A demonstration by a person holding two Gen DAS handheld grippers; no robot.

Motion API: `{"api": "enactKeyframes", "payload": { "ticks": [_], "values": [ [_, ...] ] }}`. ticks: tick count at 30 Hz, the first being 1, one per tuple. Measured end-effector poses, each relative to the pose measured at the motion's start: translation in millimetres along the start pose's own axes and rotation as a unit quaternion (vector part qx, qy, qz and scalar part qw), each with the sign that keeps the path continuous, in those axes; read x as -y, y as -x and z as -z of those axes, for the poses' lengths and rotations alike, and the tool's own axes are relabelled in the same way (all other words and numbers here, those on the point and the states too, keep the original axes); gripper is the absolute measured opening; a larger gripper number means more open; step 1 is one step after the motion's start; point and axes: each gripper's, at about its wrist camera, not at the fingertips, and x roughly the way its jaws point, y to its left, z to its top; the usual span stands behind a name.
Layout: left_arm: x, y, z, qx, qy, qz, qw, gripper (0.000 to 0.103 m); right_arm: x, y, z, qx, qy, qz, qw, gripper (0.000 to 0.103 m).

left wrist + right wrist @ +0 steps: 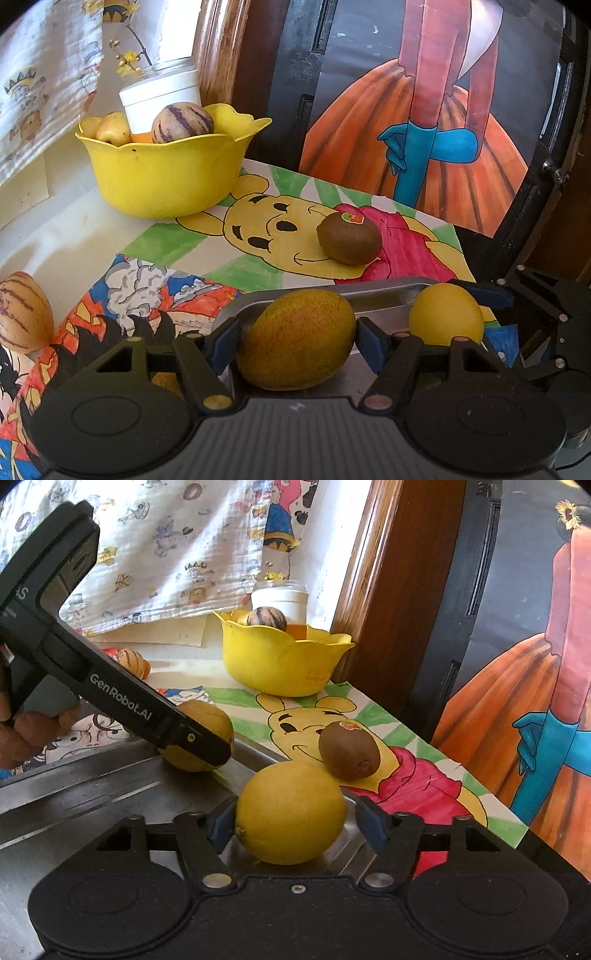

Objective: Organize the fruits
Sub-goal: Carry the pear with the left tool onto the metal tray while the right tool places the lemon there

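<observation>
My left gripper (295,338) is shut on a yellow-green mango (295,338) over a steel tray (384,291); the mango also shows in the right wrist view (207,716). My right gripper (291,814) is shut on a yellow lemon (291,814) over the tray (92,794); the lemon also shows in the left wrist view (445,314). A brown kiwi (349,238) with a sticker lies on the Pooh drawing; it also shows in the right wrist view (349,749). A yellow bowl (162,177) at the back holds a striped melon (183,122) and other fruit.
Another striped melon (24,310) lies at the left on the drawings. A white jar (162,96) stands behind the bowl. A patterned cloth (147,546) hangs at the back. A wooden frame (399,590) and a painted poster (424,129) stand to the right.
</observation>
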Motion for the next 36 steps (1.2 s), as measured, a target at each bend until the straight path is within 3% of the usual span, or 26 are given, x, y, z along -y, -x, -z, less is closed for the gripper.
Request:
{"api": "enactKeyframes", "payload": {
  "ticks": [7,14,22,30,36],
  "values": [
    [2,12,1,0.013,0.017,-0.008,0.9997,0.087,-9,10,4,0.001,-0.003,0.0,1.0,0.08],
    [2,57,3,0.055,0.037,-0.025,0.9975,0.102,-18,41,-3,0.017,-0.031,0.004,0.999,0.09],
    [1,126,21,0.103,0.054,-0.055,0.9917,0.103,-40,96,-15,0.047,-0.07,-0.002,0.996,0.102],
    [9,189,55,0.131,0.044,-0.076,0.9874,0.103,-72,148,-19,0.061,-0.091,-0.015,0.994,0.102],
    [13,224,84,0.122,0.033,-0.087,0.9881,0.103,-100,180,-15,0.051,-0.099,-0.022,0.994,0.102]
  ]
}}
